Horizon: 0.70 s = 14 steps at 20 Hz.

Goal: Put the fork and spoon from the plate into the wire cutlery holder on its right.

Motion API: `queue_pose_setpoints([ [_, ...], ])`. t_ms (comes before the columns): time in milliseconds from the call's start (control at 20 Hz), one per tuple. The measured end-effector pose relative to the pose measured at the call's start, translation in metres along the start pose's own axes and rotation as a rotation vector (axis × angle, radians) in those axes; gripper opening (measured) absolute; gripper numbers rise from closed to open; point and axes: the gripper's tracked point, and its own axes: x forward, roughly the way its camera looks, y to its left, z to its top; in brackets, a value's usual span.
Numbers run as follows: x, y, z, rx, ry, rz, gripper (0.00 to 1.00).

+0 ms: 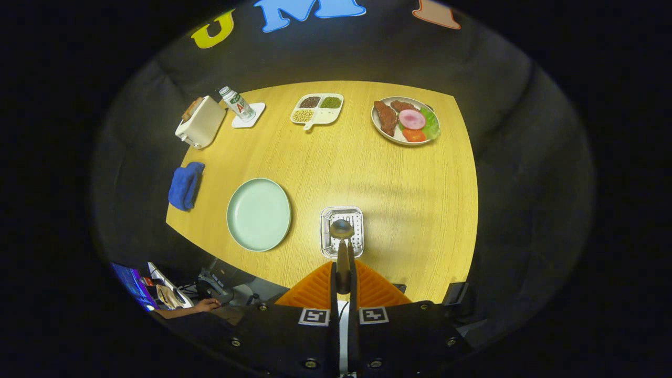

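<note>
Fingers (329,294) of ribbed orange plastic press together on a slim metal spoon (342,247), its rounded bowl hanging over the square wire cutlery holder (342,231) just ahead. At ten o'clock from the holder lies a smooth, round, pale green plate (259,214), bare, on the wood-grain table (367,178).

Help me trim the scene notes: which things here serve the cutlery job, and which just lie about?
Job: round pale green plate; wire cutlery holder; dark metal spoon clamped in the hand-held gripper above the holder.

Lying about: cream toaster; small bottle; divided bean dish; plate of food; blue cloth.
</note>
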Motion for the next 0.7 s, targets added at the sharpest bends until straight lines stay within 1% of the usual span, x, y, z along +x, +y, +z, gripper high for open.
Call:
queue_pose_setpoints([
  [300,0.04,0.014,0.003,-0.036,0.025,-0.026,0.06],
  [450,0.049,0.014,0.002,-0.063,0.032,-0.047,0.06],
  [700,0.055,0.015,0.003,-0.043,0.018,-0.05,0.06],
])
